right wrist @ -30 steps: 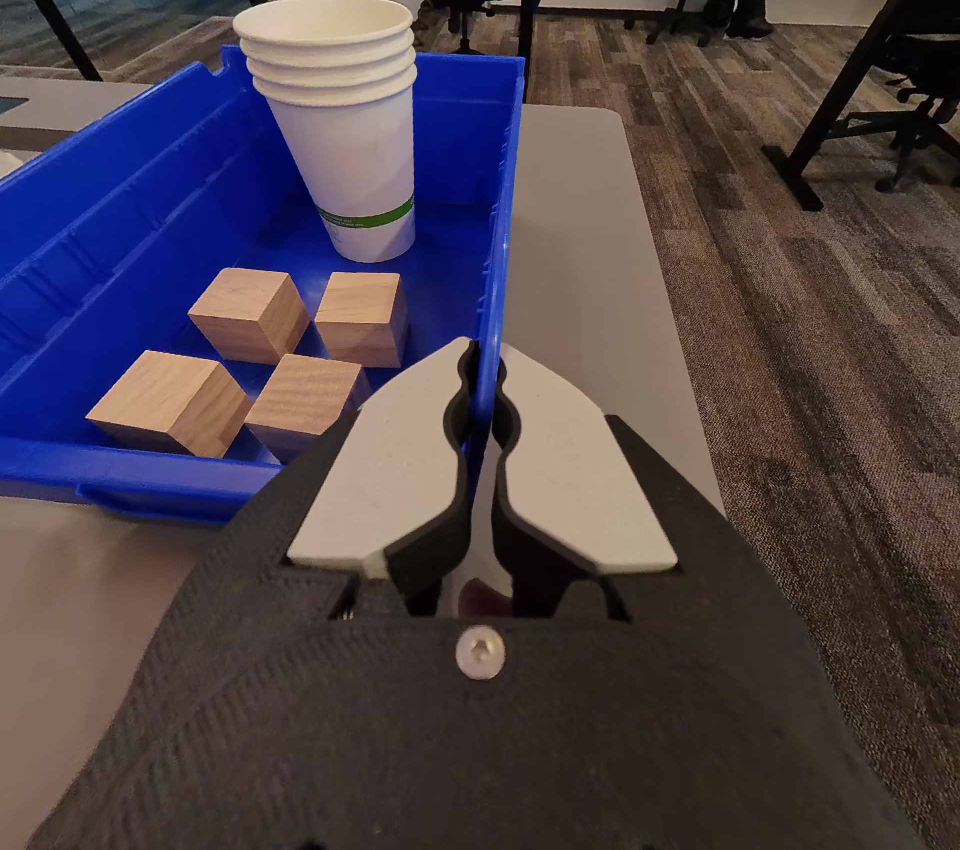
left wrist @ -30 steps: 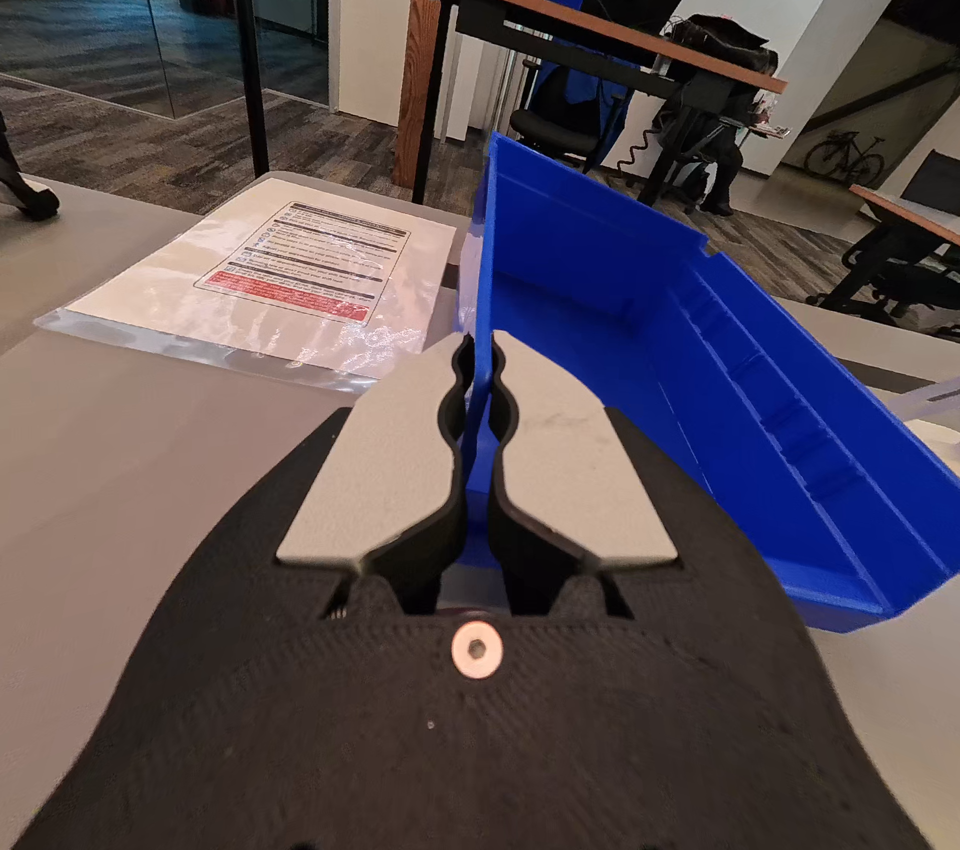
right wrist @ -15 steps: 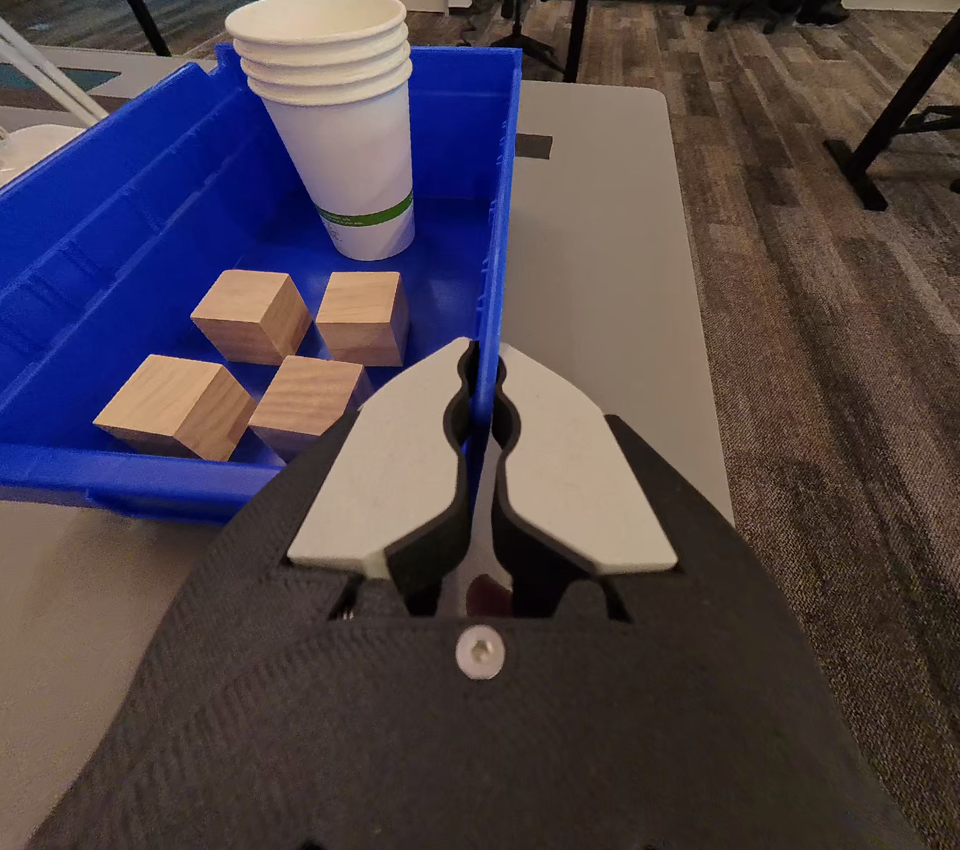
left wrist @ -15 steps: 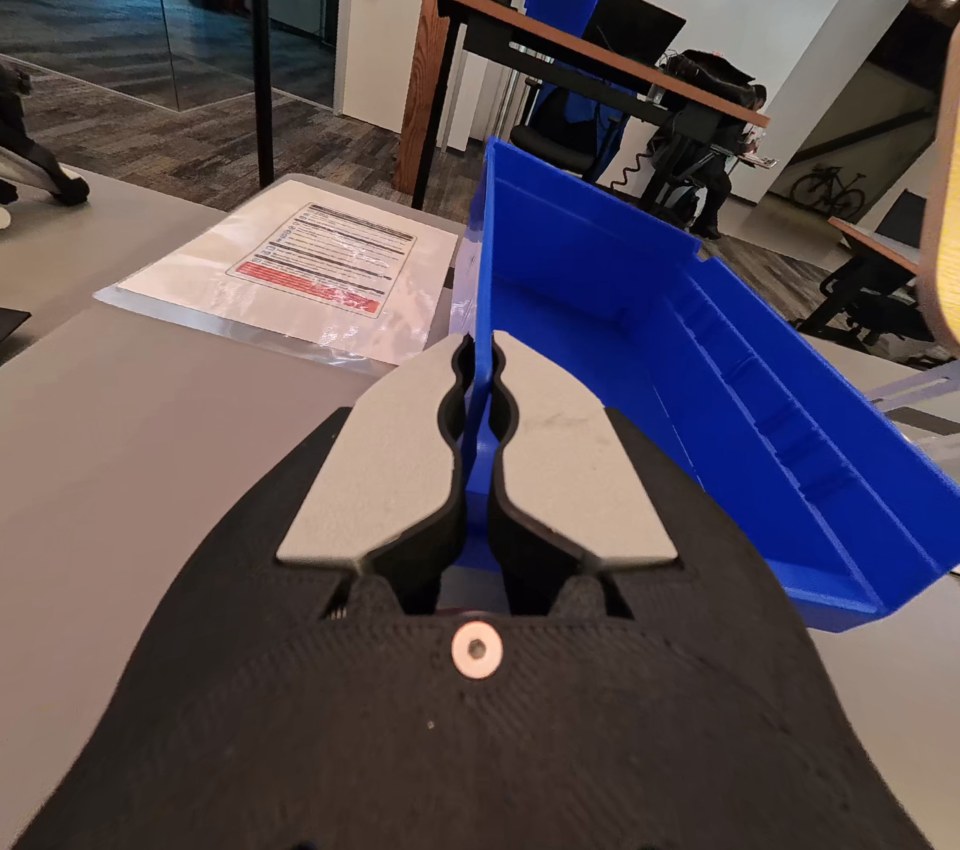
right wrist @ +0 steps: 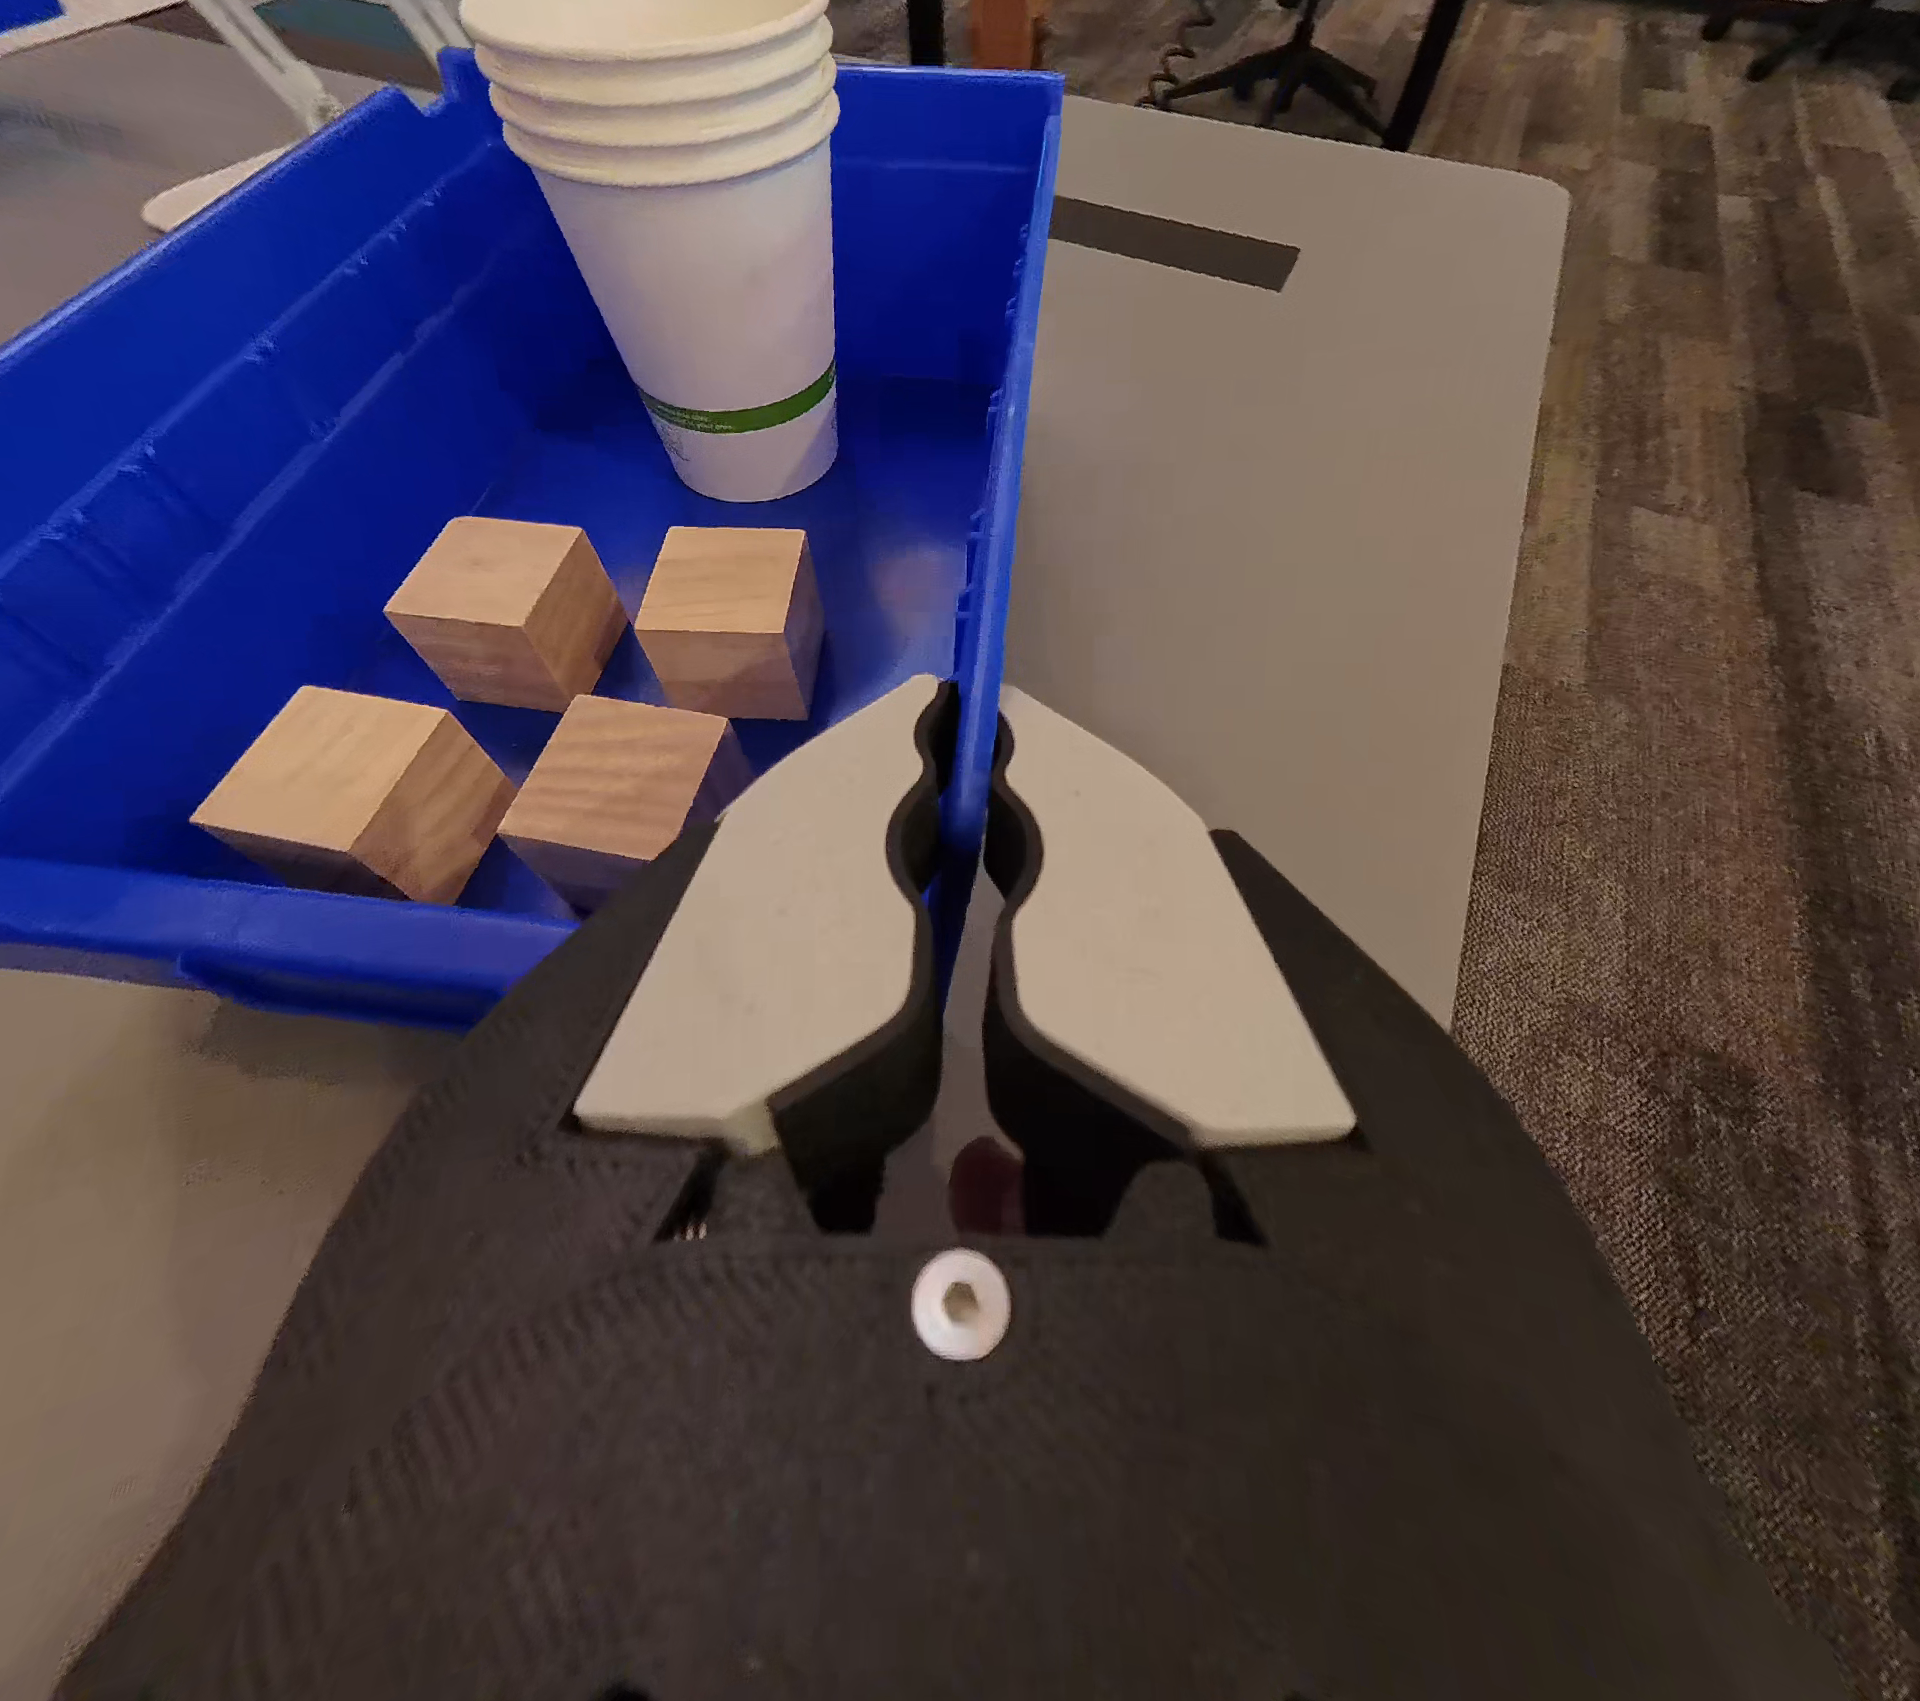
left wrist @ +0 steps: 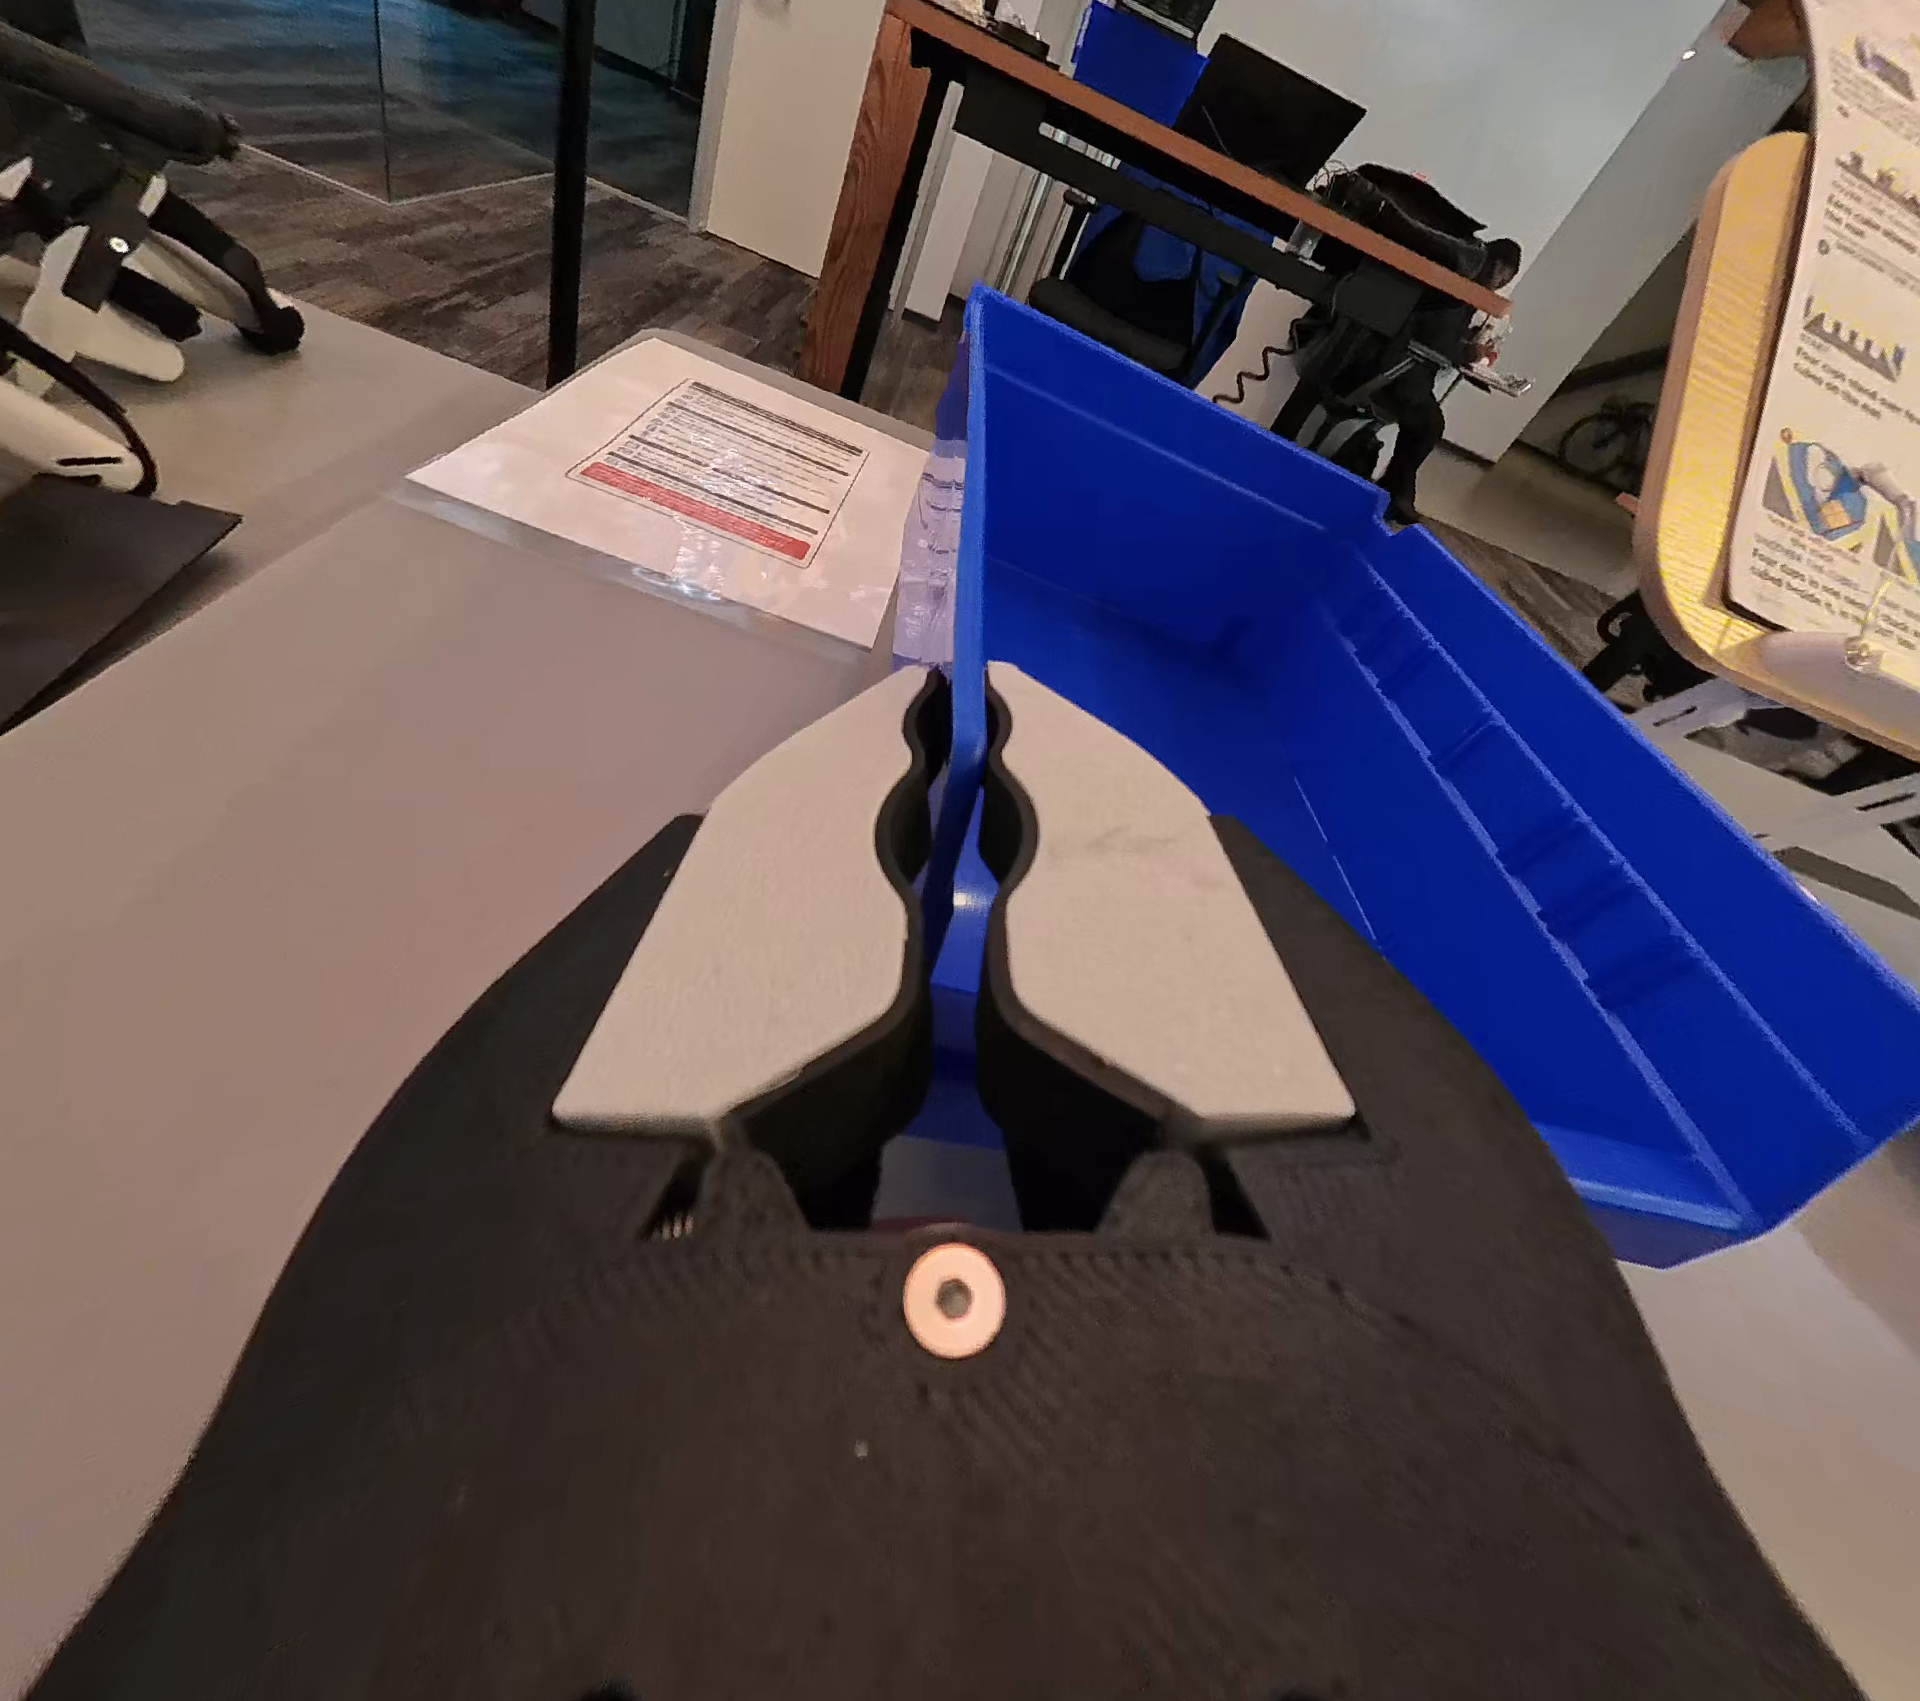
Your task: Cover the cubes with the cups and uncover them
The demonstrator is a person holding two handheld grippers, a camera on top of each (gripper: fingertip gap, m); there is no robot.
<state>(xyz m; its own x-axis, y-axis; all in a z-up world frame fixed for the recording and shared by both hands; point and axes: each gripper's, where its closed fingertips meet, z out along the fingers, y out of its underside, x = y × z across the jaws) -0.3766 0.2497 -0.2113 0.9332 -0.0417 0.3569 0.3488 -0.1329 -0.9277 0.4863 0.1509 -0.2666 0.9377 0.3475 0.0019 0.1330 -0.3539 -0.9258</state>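
A blue plastic bin (right wrist: 312, 363) sits on the grey table. In the right wrist view it holds a stack of white paper cups (right wrist: 696, 228) standing upright and several wooden cubes (right wrist: 509, 612) on its floor. My right gripper (right wrist: 971, 706) is shut on the bin's right wall. My left gripper (left wrist: 961, 685) is shut on the bin's left wall (left wrist: 971, 508). In the left wrist view the part of the bin (left wrist: 1455, 820) that shows is bare; cups and cubes are out of sight there.
A laminated sheet (left wrist: 686, 488) lies on the table left of the bin. A stand with a printed card (left wrist: 1808, 363) is at the right. The table's right edge (right wrist: 1496, 664) drops to carpet. Desks and office chairs stand beyond.
Both grippers stay shut on the bin walls. The views have shifted: the bin has swung and moved, the sheet looks farther off, and the card stand has come into view.
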